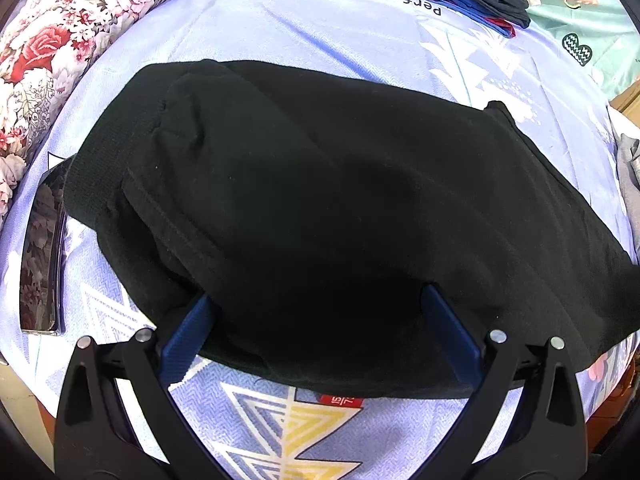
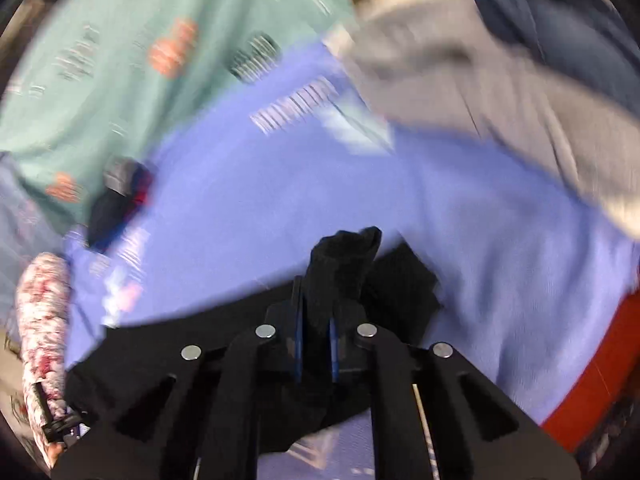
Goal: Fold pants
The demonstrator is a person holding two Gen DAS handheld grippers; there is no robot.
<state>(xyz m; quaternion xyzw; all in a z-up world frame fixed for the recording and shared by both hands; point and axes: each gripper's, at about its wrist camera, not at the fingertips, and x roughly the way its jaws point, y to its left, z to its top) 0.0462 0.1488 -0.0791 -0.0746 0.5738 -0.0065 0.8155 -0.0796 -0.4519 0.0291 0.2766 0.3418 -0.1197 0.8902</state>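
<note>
Left tongs (image 1: 316,312) sit wide apart, released, their blue fingers (image 1: 188,332) tucked at the near edge of the black pants (image 1: 304,184). The pants fill the middle of the frame on the bed (image 1: 304,28), long axis running left to right, straight ahead of these tongs. Over to the right view, blurred: right tongs (image 2: 316,344) are clenched on a bunched corner of the pants at lower centre, so the right hand has the cloth.

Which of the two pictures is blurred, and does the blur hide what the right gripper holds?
Right wrist view: strong motion blur smears the bedsheet, yet the right gripper stays sharp, shut on the black pants. Left wrist view: sharp, with fisheye bending; the pants show little detail.
</note>
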